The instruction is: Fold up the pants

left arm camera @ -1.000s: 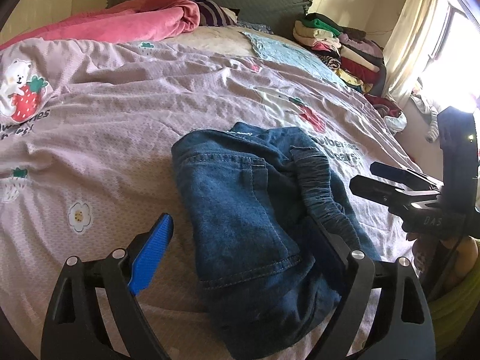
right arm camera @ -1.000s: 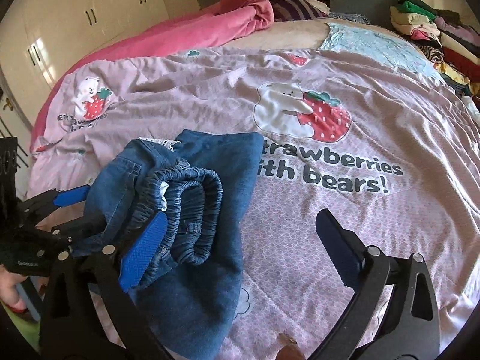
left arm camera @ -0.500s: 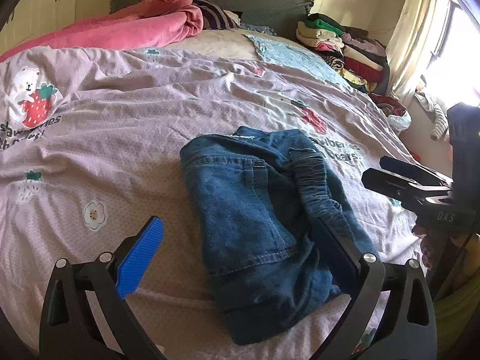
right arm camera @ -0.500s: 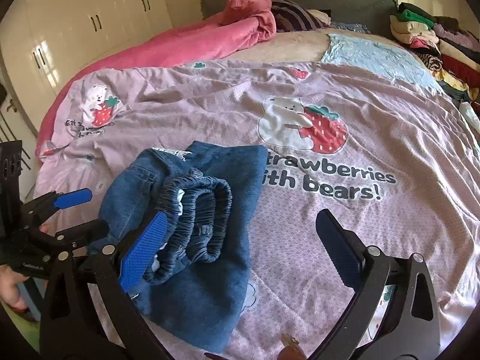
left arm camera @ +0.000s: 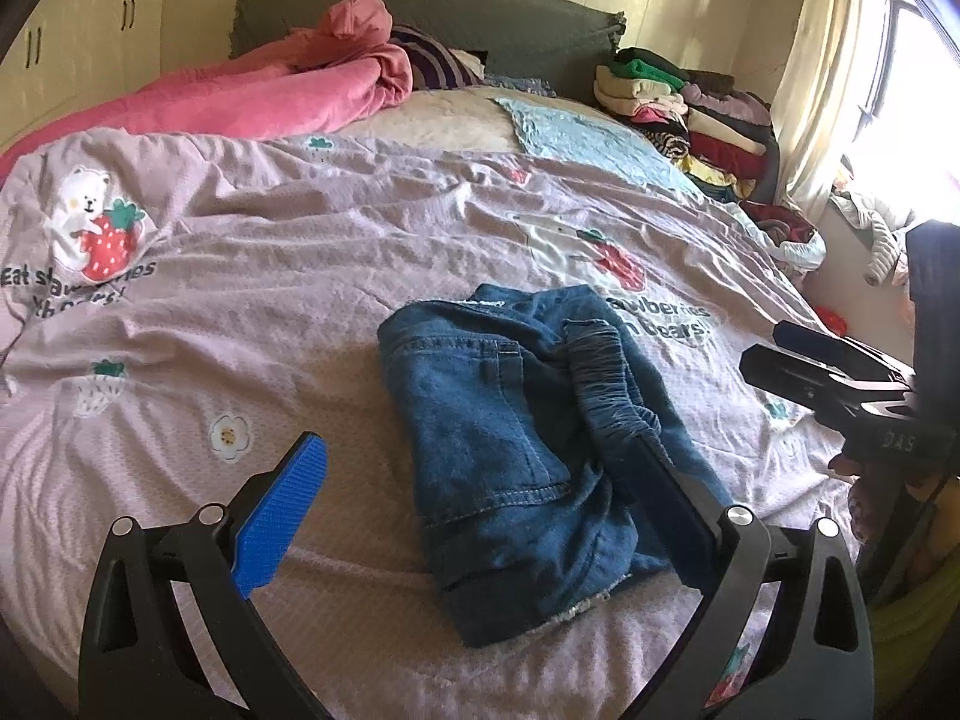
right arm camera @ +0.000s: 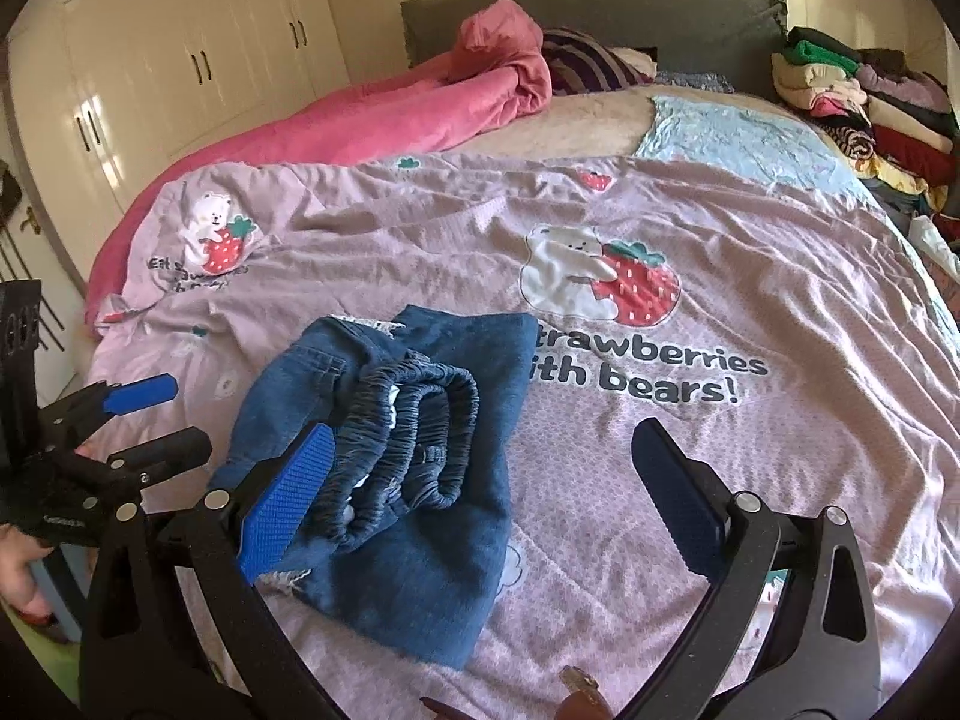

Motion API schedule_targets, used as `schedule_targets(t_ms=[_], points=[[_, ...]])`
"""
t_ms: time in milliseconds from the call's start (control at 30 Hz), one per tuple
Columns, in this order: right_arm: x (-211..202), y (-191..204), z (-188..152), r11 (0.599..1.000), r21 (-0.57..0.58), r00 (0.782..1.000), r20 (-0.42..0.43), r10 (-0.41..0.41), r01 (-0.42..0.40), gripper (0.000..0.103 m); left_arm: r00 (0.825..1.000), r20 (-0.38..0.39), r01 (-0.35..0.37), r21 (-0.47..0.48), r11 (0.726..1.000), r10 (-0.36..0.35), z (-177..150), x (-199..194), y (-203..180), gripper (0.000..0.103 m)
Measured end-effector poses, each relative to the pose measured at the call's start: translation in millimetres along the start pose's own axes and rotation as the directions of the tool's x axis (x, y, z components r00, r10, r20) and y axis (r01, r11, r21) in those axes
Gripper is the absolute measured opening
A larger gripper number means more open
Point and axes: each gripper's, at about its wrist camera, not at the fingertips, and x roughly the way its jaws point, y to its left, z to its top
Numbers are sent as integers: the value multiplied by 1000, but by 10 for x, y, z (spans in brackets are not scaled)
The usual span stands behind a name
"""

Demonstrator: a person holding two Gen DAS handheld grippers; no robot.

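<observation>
Since the frame a second back, both of my grippers have pulled up and away from the folded pants, which now sit smaller and further off in both wrist views. Back then the left gripper's dark finger lay right along the elastic waistband; now that finger only overlaps the near right edge of the denim in the picture, and the blue pad hangs over bare quilt to the left. Its jaws stand wide apart with nothing pinched between them. From the right wrist view, the right gripper is likewise spread wide and empty: its blue pad sits in front of the bunched waistband, while the other finger is over the pink cover beside the printed lettering. Whether that pad touches the cloth I cannot tell.

The pants themselves have not shifted. They lie as a compact blue bundle near the front edge of the bed, just beside the bear-and-strawberry print, with the gathered waistband doubled over on top and a back pocket showing toward the left gripper's side.

Further back, the pink blanket and the stack of folded clothes look unchanged.
</observation>
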Motion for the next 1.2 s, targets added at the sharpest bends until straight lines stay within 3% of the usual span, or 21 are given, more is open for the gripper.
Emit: schedule_targets(t_ms=[767,1200], points=[[-793,261,-356,998,-56,989,144,21,-13,94,993,99,-58,9,998,57,-353,-694,-130,99],[-1074,383,-681,999,-51,986,168,11,-2,94,993,94,-76,21,997,73,-711,-893,-143,99]])
